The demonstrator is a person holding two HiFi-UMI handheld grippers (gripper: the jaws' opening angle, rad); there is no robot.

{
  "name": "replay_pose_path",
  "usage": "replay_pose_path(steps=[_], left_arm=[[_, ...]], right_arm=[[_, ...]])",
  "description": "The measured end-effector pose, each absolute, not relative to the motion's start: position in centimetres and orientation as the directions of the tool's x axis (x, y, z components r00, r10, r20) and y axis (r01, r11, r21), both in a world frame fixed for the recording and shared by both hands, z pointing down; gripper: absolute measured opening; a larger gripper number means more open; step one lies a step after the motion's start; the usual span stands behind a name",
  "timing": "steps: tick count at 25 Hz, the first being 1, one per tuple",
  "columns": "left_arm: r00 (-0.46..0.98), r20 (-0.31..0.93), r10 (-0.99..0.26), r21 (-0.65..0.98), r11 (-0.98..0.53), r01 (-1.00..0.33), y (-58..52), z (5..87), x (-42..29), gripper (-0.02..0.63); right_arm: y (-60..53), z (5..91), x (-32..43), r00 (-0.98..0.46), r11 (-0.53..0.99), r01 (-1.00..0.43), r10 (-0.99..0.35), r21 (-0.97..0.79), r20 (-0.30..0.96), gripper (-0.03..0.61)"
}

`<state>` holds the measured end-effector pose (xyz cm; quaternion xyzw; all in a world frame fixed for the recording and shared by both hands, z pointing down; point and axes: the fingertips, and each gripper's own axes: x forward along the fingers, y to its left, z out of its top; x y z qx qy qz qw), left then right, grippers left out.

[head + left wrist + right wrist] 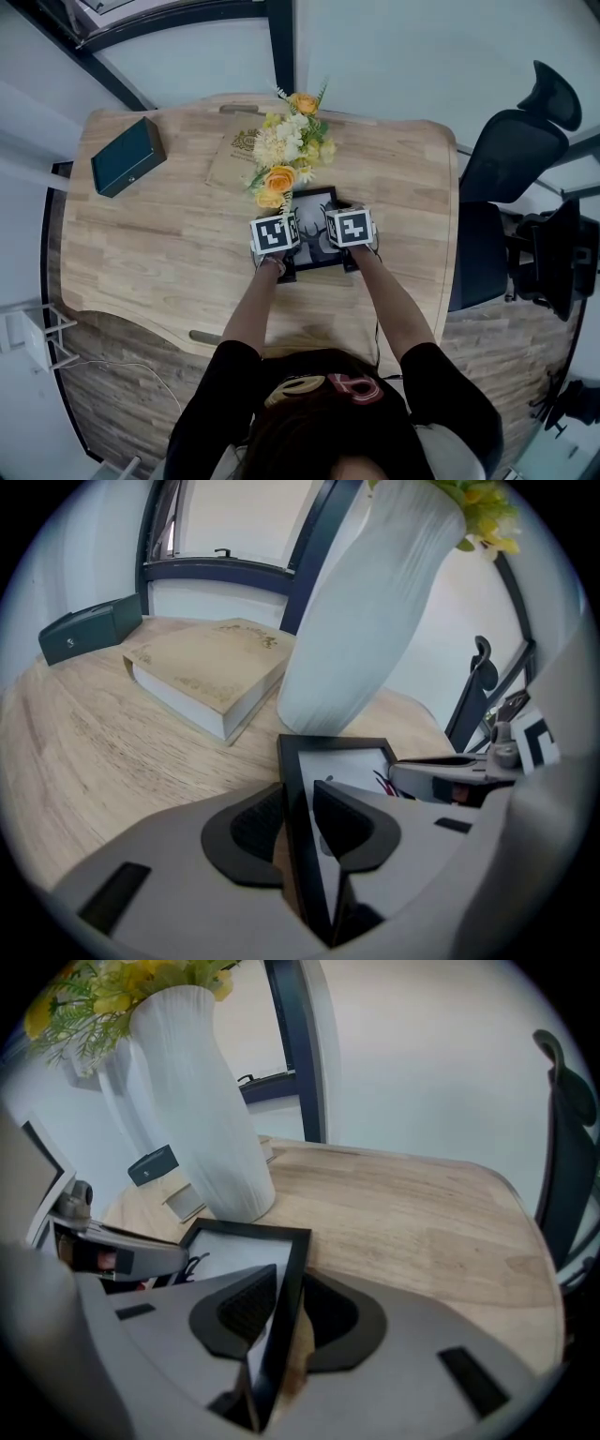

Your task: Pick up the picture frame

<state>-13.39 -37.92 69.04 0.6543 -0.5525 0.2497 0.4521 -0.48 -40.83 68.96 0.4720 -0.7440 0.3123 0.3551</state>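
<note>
The picture frame (314,246) lies on the wooden counter (169,253) just in front of a white ribbed vase (366,621) of yellow and cream flowers (286,141), near the middle of the counter. The left gripper (298,808) has its jaws closed on the frame's left edge, the black moulding caught between the two dark pads. The right gripper (281,1312) pinches the opposite edge in the same way, with the frame's brown backing against one pad. Both hands sit side by side at the frame's near corners. A pale book (211,672) lies behind the vase, and a dark green box (128,156) rests well apart, near the counter's far left corner.
</note>
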Motion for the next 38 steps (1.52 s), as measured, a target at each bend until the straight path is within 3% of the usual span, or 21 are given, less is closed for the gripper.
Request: replay_pose_path(steps=[9,38], left_arm=[[0.219,0.804,-0.553,0.291,0.045,-0.956,-38.1,69.6,-13.6,0.101],[0.212,0.808,-0.550,0.276,0.035,-0.961,-35.8,68.0,-13.1,0.078]], right_arm=[[-40.9,68.9,-0.4,-0.288,0.339,-0.932,-0.473,-0.130,0.832,0.093],[-38.9,67.6,0.5,-0.269,0.328,-0.937,-0.462,-0.119,0.845,0.074]])
